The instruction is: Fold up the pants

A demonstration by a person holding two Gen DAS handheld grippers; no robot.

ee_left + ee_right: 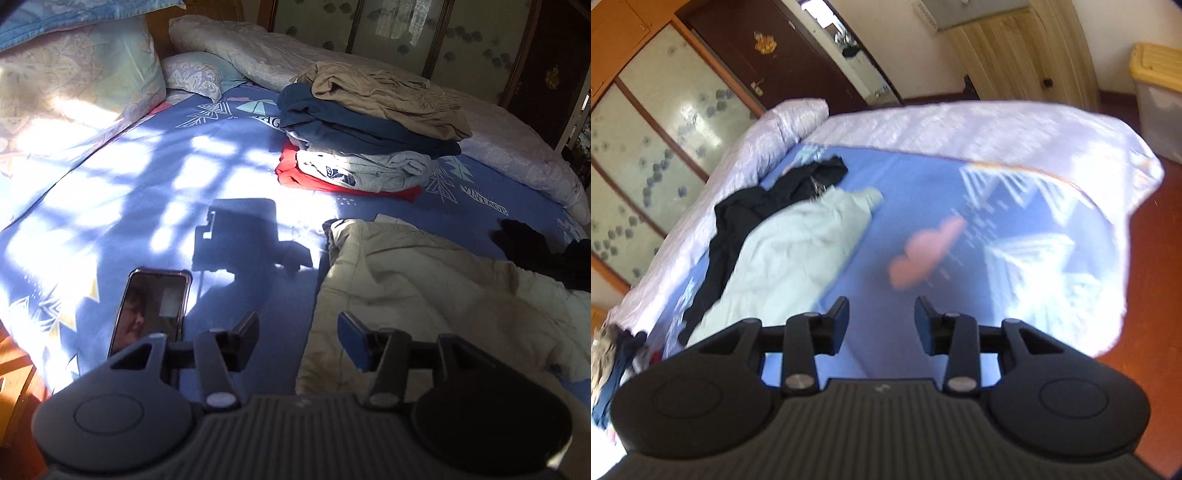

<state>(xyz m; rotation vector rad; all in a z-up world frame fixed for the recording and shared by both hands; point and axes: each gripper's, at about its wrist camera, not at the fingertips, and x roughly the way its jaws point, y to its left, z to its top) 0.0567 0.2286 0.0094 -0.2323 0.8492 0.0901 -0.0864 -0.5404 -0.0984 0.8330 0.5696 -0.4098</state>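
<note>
Pants (424, 295) in a pale cream cloth are spread flat on the blue bedsheet (166, 177), probably laid out for folding; folded clothes are stacked (365, 136) at the far side. The left gripper (297, 332) is held spread and empty, the pants' near left edge just right of it. The right gripper (881, 317) is likewise parted with nothing pinched, the pants (790, 251) lying left and farther off.

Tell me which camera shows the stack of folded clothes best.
The left wrist view: the stack of folded clothes sits sharp and whole on the bed. The right wrist view catches only its edge at the far left.
</note>
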